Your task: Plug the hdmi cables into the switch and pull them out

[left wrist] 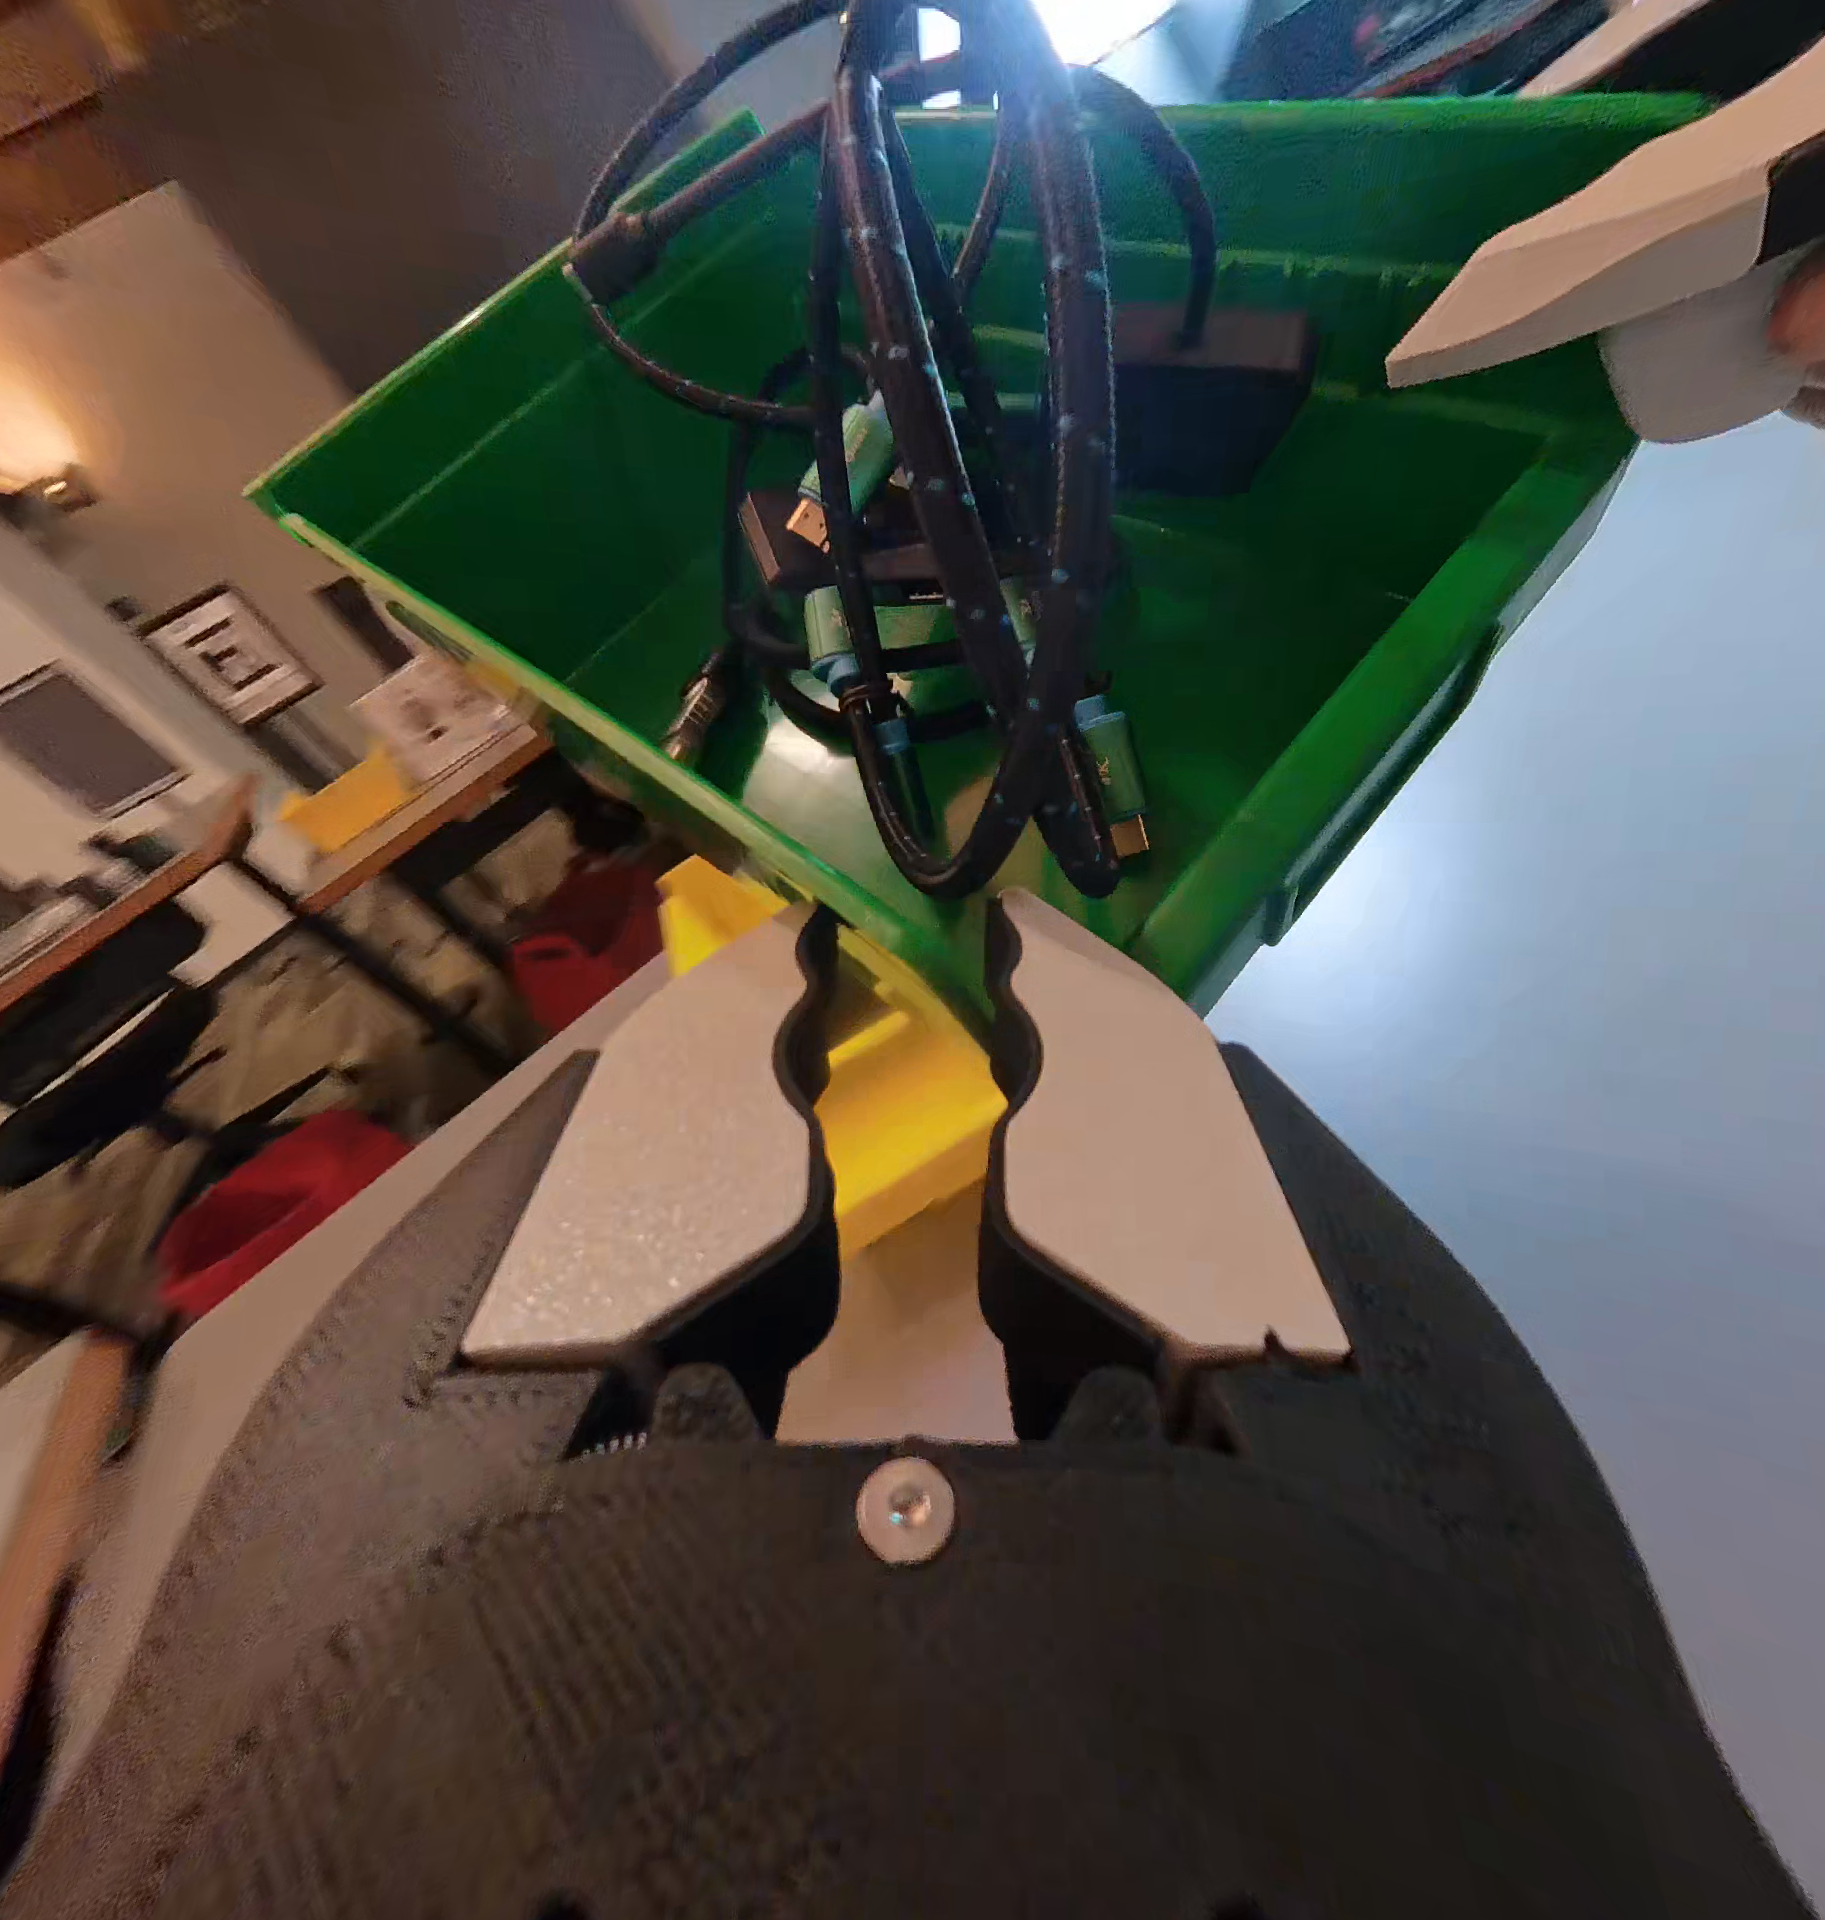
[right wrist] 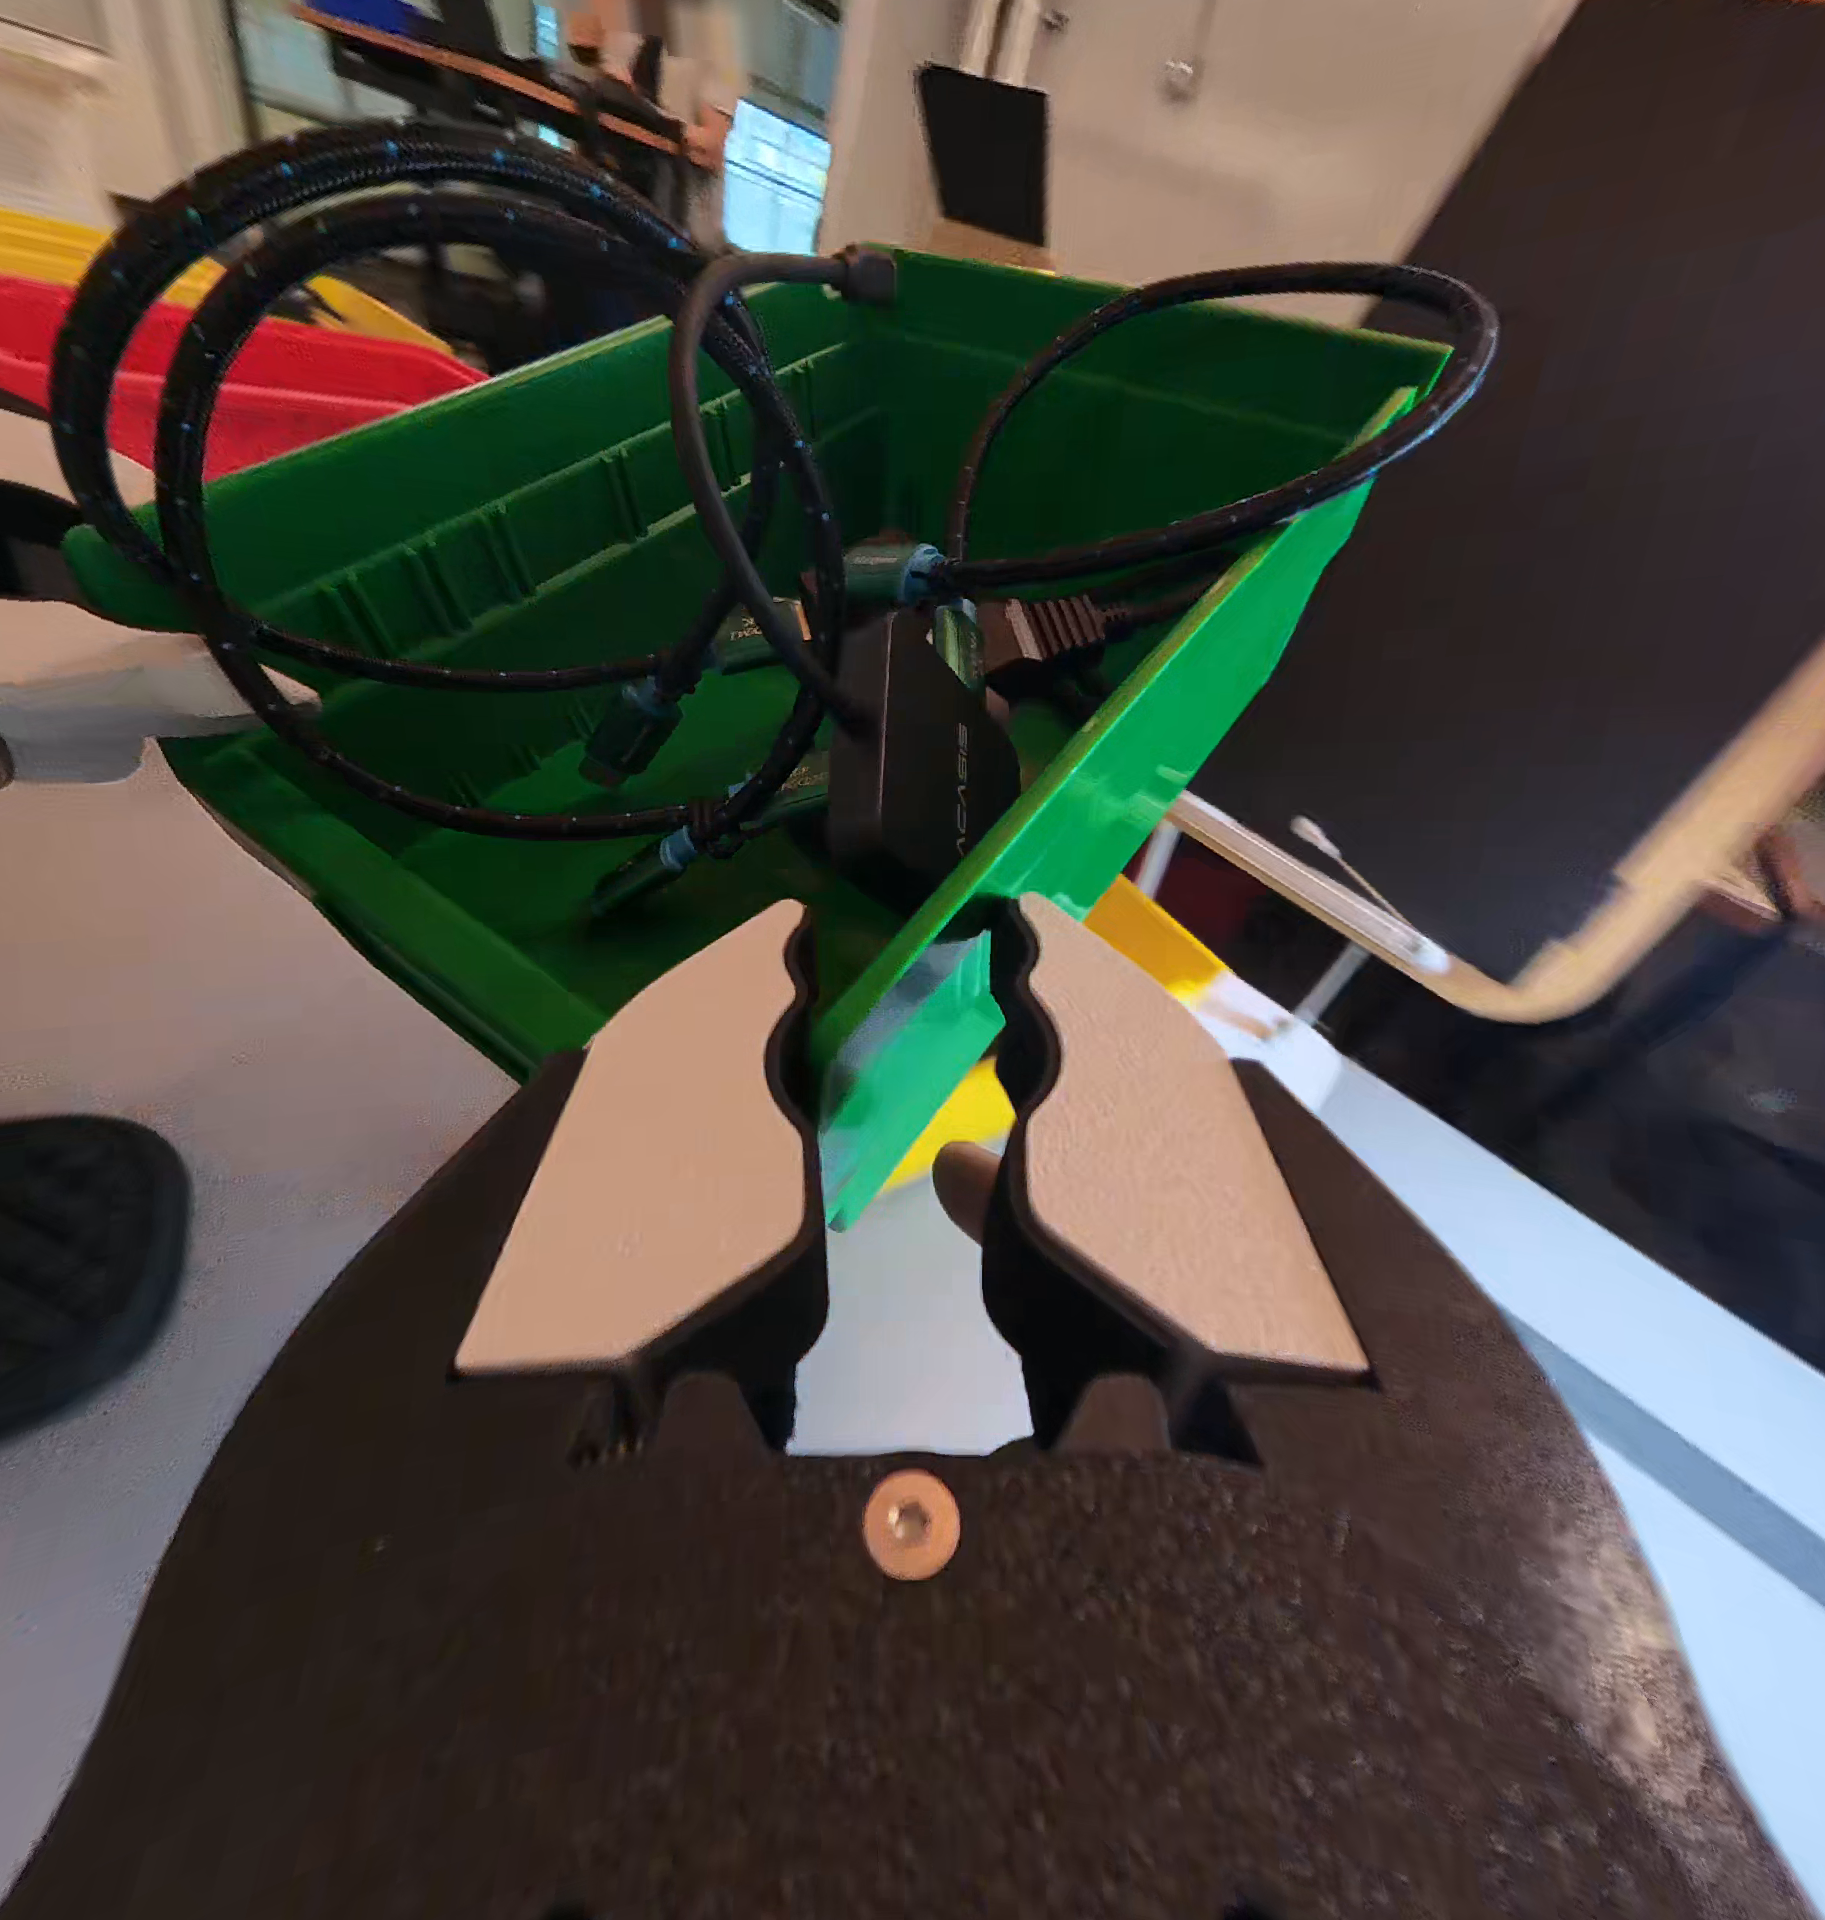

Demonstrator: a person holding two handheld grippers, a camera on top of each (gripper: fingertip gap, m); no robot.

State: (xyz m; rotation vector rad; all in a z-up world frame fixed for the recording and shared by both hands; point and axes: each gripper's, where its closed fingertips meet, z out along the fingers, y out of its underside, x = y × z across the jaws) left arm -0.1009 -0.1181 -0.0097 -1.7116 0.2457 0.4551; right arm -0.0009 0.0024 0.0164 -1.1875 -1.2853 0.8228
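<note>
Workshop background; pale table (right wrist: pixel 212 987) under tilted green bin (right wrist: pixel 534 540).
Left gripper (left wrist: pixel 913 935): jaws clamped on bin's near wall.
Bin holds: cables (right wrist: pixel 451 665) coiled, loops spilling over rim; plugs loose; black switch (right wrist: pixel 918 769) at bin's right wall.
Right gripper (right wrist: pixel 908 935): jaws clamped on bin's right wall.
Risk: more tilt dumps switch; overhanging loops snag rim, drag contents out; thin wall slips from jaws.

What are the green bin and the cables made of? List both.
Green bin: apparently moulded plastic, semi-glossy, with ribbed walls and thin stiff edges.
Cables: black braided fabric sheath with light flecks, a woven texture; teal connector shells look metallic, though that is uncertain.
</note>
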